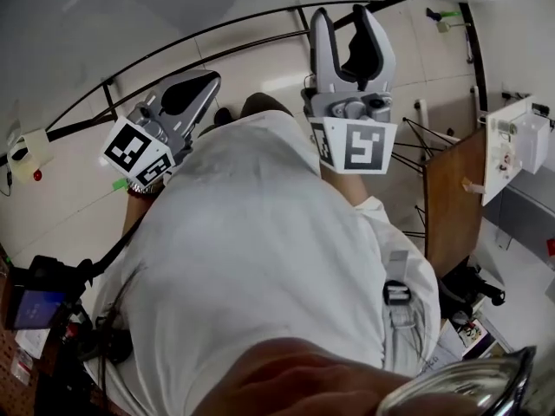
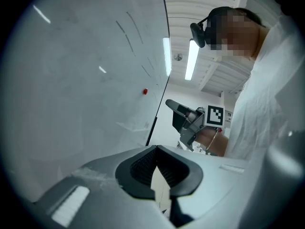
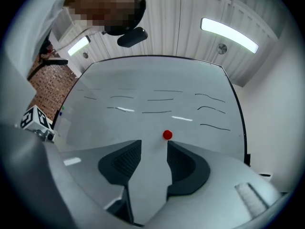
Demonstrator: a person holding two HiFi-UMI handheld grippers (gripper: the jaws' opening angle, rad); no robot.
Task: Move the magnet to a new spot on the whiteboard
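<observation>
A small round red magnet [image 3: 167, 135] sticks to the whiteboard [image 3: 143, 80], below several short black pen strokes. My right gripper [image 3: 155, 144] points at the board with its jaws open and nothing between them. The magnet sits just beyond the tip of its right finger [image 3: 183, 163], apart from it. In the head view the right gripper [image 1: 347, 20] is raised at the board and hides the magnet. The left gripper [image 2: 156, 149] is shut and empty, held lower left [image 1: 212, 78]. From its view the magnet [image 2: 145, 91] is a red dot, with the right gripper [image 2: 178, 106] near it.
The whiteboard's black frame [image 1: 260, 16] curves across the top. A brown wooden panel [image 1: 455, 198] and a white box [image 1: 516, 146] stand at the right. At the lower left is a dark device with a lit screen [image 1: 35, 306]. My white shirt fills the middle.
</observation>
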